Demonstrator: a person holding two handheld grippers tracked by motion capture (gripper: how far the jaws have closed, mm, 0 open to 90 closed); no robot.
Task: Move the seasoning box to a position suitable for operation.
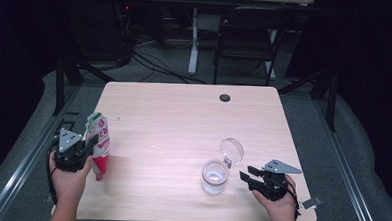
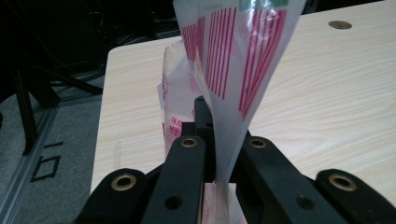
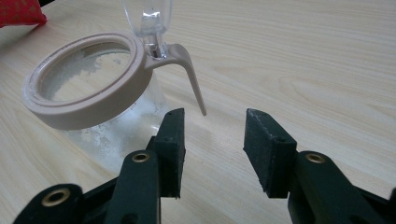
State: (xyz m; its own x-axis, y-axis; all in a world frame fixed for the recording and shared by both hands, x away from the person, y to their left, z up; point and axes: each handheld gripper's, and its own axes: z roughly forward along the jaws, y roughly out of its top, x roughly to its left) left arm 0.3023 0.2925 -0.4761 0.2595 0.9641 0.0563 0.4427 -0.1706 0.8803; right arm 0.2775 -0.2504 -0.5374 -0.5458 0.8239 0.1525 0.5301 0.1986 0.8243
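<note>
obstacle: open jar (image 1: 214,176) standing just beside right gripper (image 1: 247,176) | free: counter (image 1: 183,120) lying bare between jar and pouch (image 1: 98,144)

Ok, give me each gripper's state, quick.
Left gripper: shut on the red-and-white bag.
Right gripper: open, holding nothing, beside the jar.

The bag (image 1: 98,141) is white with red stripes, red writing and a bit of green on top. The jar (image 1: 214,176) is see-through with a tan ring. The bench (image 1: 184,115) is light wood. The jaws are black.
</note>
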